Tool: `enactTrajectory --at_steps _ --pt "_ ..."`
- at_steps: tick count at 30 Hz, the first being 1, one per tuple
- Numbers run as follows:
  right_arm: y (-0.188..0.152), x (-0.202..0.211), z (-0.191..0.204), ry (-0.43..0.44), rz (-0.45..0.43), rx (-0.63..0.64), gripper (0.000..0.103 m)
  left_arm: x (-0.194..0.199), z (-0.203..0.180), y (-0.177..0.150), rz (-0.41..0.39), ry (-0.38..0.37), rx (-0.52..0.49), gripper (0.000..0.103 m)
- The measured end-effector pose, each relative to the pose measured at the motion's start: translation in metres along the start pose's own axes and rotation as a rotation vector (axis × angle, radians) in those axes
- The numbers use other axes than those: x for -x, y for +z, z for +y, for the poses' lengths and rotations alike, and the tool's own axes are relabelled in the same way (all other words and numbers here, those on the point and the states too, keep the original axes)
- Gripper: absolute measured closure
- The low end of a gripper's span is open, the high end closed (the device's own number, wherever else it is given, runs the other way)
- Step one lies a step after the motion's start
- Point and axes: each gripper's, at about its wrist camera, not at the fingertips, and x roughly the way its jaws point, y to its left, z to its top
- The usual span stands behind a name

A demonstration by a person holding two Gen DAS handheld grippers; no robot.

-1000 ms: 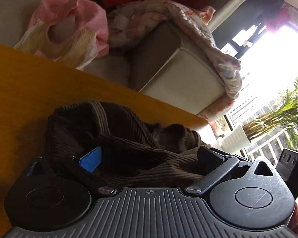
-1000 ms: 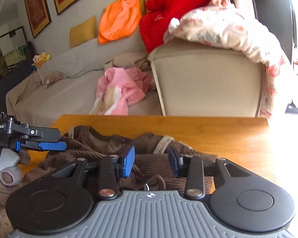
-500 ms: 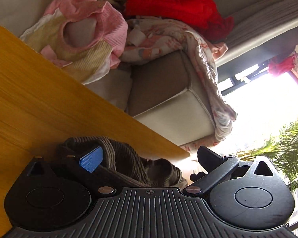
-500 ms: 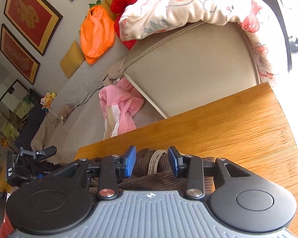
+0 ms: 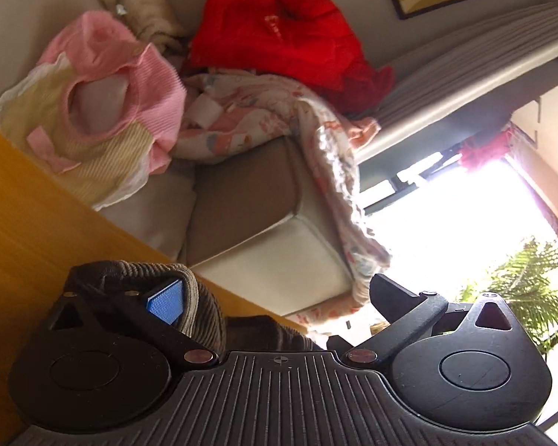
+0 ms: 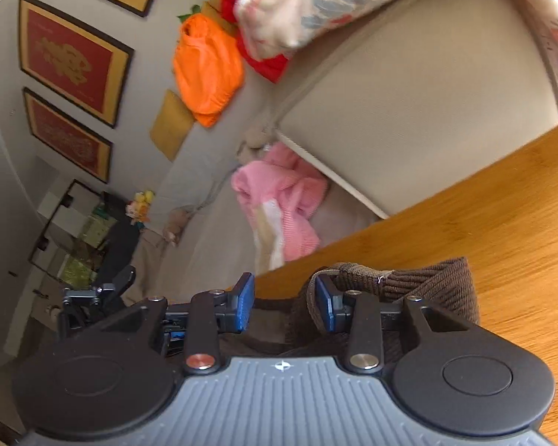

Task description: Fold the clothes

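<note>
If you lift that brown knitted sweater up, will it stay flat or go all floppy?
Probably floppy: the brown sweater already bunches and droops in soft folds. Its thick ribbed knit likely grips well, not slippery. It looks bulky, so maybe a bit heavy.

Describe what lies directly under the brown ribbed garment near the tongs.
The brown ribbed garment rests on the wooden table. The tabletop beneath the fabric is covered, so anything under it cannot be seen.

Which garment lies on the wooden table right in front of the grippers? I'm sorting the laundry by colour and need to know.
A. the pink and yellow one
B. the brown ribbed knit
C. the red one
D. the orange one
B: the brown ribbed knit lies on the wooden table; the other garments are all on the sofa.
</note>
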Motion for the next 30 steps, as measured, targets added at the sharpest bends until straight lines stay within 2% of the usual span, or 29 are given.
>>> enactTrajectory --at_steps 2,7,9,12,17,22,24,27,30 --pt "-0.002 0.021 0.022 0.061 -0.021 0.045 0.066 0.022 -0.021 0.000 -0.024 -0.047 -0.055 0.000" --pt "-0.021 0.078 0.070 0.215 -0.048 0.123 0.066 0.085 -0.063 -0.026 -0.064 -0.188 -0.155 0.000" --pt "-0.037 0.097 0.082 0.262 -0.039 0.144 0.066 0.108 -0.074 -0.046 -0.059 -0.211 -0.198 0.000" --pt "-0.068 0.117 0.092 0.284 -0.004 0.171 0.066 0.138 -0.075 -0.083 -0.031 -0.205 -0.241 0.000" --pt "-0.126 0.136 0.075 0.224 0.065 0.170 0.066 0.167 -0.048 -0.143 0.046 -0.118 -0.208 0.000" --pt "-0.173 0.147 0.051 0.044 0.112 0.178 0.066 0.189 -0.021 -0.179 0.108 -0.004 -0.181 0.000" --pt "-0.188 0.154 0.049 -0.056 0.127 0.239 0.066 0.200 -0.018 -0.181 0.117 0.005 -0.187 0.000" --pt "-0.196 0.171 0.052 -0.137 0.130 0.315 0.066 0.213 -0.025 -0.172 0.093 -0.005 -0.216 0.000" --pt "-0.182 0.184 0.061 -0.136 0.063 0.353 0.059 0.205 -0.047 -0.145 0.031 -0.056 -0.255 0.000"
